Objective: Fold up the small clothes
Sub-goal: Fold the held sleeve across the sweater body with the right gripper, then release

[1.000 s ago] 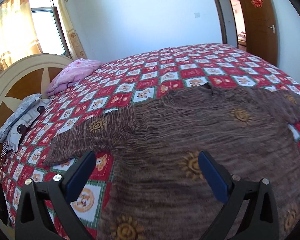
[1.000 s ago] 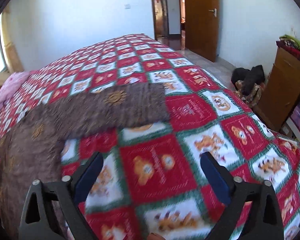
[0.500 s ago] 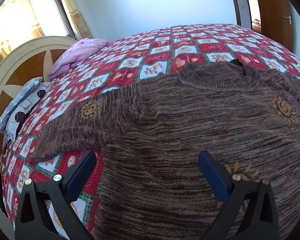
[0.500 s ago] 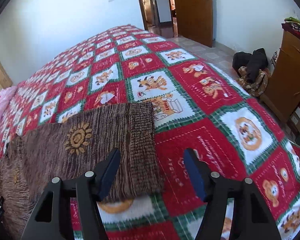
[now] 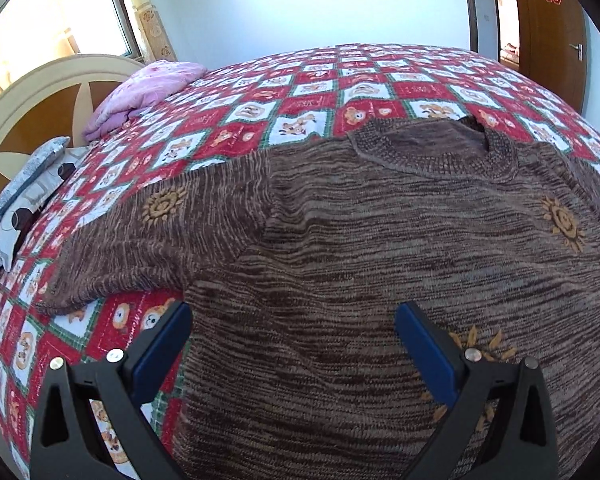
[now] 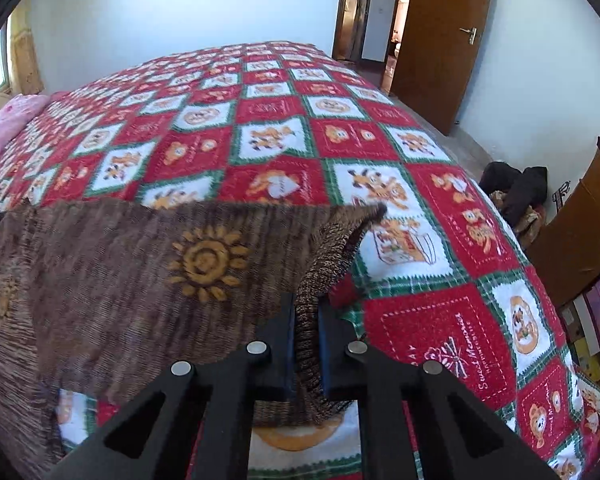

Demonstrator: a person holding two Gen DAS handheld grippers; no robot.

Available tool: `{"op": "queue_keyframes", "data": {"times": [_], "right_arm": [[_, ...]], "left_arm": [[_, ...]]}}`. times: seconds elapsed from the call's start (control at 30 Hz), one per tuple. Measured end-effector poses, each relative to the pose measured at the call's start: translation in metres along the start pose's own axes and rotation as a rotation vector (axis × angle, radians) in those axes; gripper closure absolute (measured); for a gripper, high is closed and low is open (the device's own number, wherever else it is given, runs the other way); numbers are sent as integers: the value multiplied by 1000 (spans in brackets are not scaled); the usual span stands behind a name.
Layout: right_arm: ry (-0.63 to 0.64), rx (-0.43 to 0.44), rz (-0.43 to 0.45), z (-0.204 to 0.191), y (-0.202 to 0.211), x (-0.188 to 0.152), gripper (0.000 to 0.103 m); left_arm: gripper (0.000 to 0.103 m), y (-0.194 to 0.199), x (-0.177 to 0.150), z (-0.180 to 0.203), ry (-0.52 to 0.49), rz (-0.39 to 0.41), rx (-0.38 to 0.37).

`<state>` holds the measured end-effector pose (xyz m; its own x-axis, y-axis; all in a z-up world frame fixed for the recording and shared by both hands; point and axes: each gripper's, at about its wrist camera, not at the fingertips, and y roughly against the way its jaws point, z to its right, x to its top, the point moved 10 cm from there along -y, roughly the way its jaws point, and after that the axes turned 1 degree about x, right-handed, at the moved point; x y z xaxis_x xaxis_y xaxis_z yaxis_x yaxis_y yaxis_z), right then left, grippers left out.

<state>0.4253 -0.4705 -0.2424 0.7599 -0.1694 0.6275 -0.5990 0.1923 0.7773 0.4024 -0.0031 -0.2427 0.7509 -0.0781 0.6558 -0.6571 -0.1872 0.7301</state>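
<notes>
Two grippers at work: right gripper [image 6: 305, 336] closing on sweater [image 5: 380, 248] cuff [image 6: 332, 248] at 12 o'clock, ready to fold; left gripper [image 5: 294, 344] wide open, holding nothing.

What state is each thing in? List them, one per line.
Sweater: spread flat on the bed, unfolded.
Sleeve cuff: lifted, pinched.
Right gripper: closing on the cuff.
Left gripper: open over the sweater body.
Door: open.
</notes>
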Motion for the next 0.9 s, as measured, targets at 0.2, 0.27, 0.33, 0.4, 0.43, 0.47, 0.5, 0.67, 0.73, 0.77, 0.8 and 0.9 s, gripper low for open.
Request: {"op": "queue_keyframes", "data": {"times": [0.2,0.27,0.33,0.4,0.43,0.47,0.5,0.67,0.73,0.77,0.8,0.9], "right_arm": [[23,26,97,-33,40,32,95],[46,38,134,-51,56,45,95],[68,60,166,-71,73,56,95],[101,86,194,-97,88,65,95],[122,101,210,-113,96,68,95],[139,117,220,-127,103,71,95],[152,130,227,-139,107,72,95],[246,219,251,-224,125,74,95],[276,245,252,-251,125,70,95],[294,264,249,-271,123,67,95],[305,282,241,-287,120,64,95],[328,326,207,-328,106,49,95]], "left_arm": [[0,-1,-2,-2,42,-2,-68],[0,-2,-2,-3,61,-5,-75],[0,-1,-3,-4,69,1,-81],[0,0,-2,-4,70,12,-86],[0,0,-2,-4,73,13,-86],[0,0,-3,-5,80,12,-83],[0,-1,-3,-6,85,7,-87],[0,-6,-6,-7,114,-21,-134],[0,-8,-7,-8,122,-27,-139],[0,-9,-8,-9,129,-29,-143],[0,-9,-8,-9,135,-30,-146],[0,-10,-10,-13,158,-33,-156]]}}
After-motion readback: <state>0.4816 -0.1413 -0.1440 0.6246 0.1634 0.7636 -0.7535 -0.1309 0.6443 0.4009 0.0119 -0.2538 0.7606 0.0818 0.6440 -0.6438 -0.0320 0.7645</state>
